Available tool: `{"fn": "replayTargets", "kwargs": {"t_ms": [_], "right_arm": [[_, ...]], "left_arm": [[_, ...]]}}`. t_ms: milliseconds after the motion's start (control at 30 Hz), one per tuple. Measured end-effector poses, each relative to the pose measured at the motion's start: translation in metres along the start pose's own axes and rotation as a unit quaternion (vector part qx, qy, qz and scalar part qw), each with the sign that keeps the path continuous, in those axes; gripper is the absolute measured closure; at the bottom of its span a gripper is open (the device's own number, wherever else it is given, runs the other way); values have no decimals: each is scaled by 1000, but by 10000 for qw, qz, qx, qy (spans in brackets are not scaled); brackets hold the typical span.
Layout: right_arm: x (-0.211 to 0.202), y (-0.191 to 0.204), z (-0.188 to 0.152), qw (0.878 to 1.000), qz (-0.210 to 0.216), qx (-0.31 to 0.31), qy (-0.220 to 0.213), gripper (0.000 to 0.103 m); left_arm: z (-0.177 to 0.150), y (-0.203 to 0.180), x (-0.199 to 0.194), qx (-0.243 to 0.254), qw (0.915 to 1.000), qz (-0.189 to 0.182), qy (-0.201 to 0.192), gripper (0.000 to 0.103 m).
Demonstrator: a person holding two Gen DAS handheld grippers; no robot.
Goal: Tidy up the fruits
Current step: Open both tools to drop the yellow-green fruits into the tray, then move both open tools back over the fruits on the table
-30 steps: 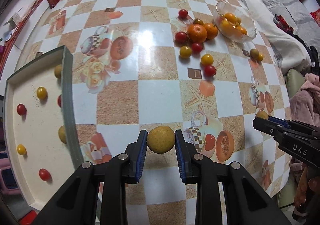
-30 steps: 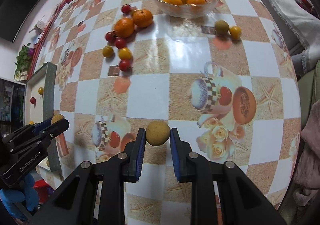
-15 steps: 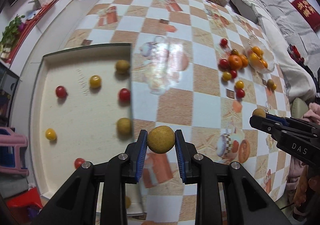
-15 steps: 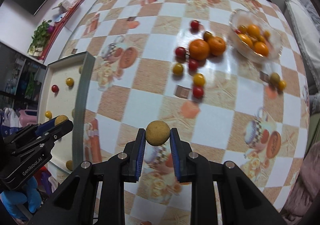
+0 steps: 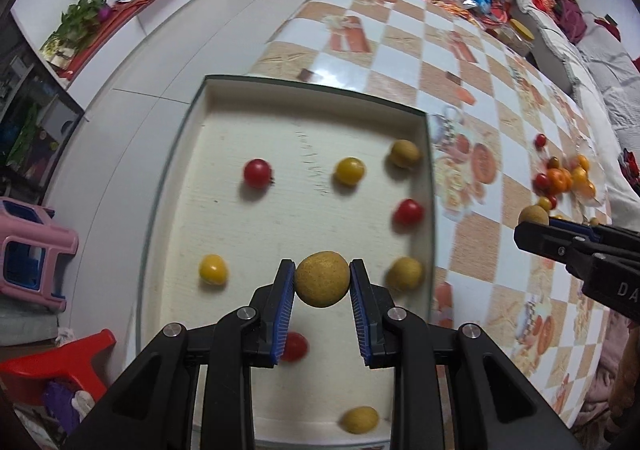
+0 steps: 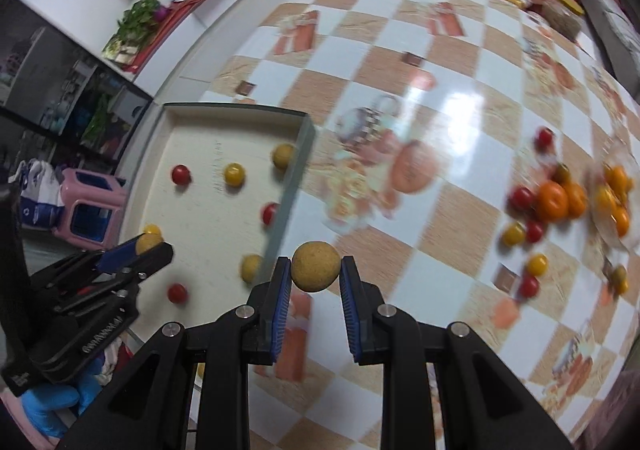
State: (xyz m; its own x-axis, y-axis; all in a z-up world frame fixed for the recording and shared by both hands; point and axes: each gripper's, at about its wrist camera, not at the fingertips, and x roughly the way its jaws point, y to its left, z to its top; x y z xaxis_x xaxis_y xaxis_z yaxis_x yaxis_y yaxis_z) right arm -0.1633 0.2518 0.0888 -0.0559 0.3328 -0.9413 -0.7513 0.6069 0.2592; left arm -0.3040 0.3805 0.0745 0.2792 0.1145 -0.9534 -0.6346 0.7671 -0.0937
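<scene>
Fruit rides pinched in both tools: the left hand-held gripper (image 5: 322, 286) is closed on a tan longan (image 5: 322, 279), hanging over the tray's (image 5: 168, 186) near right part, so a release should drop it inside the walls. The right hand-held gripper (image 6: 315, 277) clamps a second longan (image 6: 315, 267) just outside the tray's right wall, over the bench (image 6: 400, 122), probably waiting its turn. Red and yellow tomatoes (image 5: 257, 173) and other longans lie spaced apart in the tray. Far right, unsorted fruit clusters around the oranges (image 6: 554, 200), beside a glass bowl.
</scene>
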Motion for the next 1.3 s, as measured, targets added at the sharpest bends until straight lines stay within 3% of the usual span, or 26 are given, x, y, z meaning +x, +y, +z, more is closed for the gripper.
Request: {"fn": "replayTargets", "kwargs": {"t_ms": [467, 833, 933, 967, 1000, 1067, 1133, 1233, 1300], "right_arm": [[80, 66, 84, 9980, 169, -538, 285, 76], [119, 84, 98, 9937, -168, -957, 551, 75], [120, 88, 100, 9931, -156, -1000, 592, 65], [120, 88, 101, 9932, -165, -986, 602, 56], [121, 90, 101, 9931, -162, -984, 618, 47], [121, 92, 103, 9933, -157, -967, 615, 45], [118, 91, 104, 9937, -95, -929, 618, 42], [111, 83, 107, 9955, 67, -745, 586, 22], [102, 77, 109, 9967, 261, -552, 536, 19]], "left_arm": [[7, 15, 41, 135, 9991, 367, 138, 74], [-5, 11, 50, 312, 9982, 504, 103, 74], [-7, 9, 49, 375, 9978, 529, 98, 73], [-7, 9, 49, 395, 9977, 540, 103, 72], [-6, 8, 49, 416, 9977, 521, 112, 59], [-6, 5, 46, 431, 9973, 590, 36, 30], [-8, 6, 41, 443, 9970, 624, -107, 29], [-11, 1, 39, 515, 9964, 675, -15, 29], [-11, 0, 37, 536, 9963, 673, 20, 29]]}}
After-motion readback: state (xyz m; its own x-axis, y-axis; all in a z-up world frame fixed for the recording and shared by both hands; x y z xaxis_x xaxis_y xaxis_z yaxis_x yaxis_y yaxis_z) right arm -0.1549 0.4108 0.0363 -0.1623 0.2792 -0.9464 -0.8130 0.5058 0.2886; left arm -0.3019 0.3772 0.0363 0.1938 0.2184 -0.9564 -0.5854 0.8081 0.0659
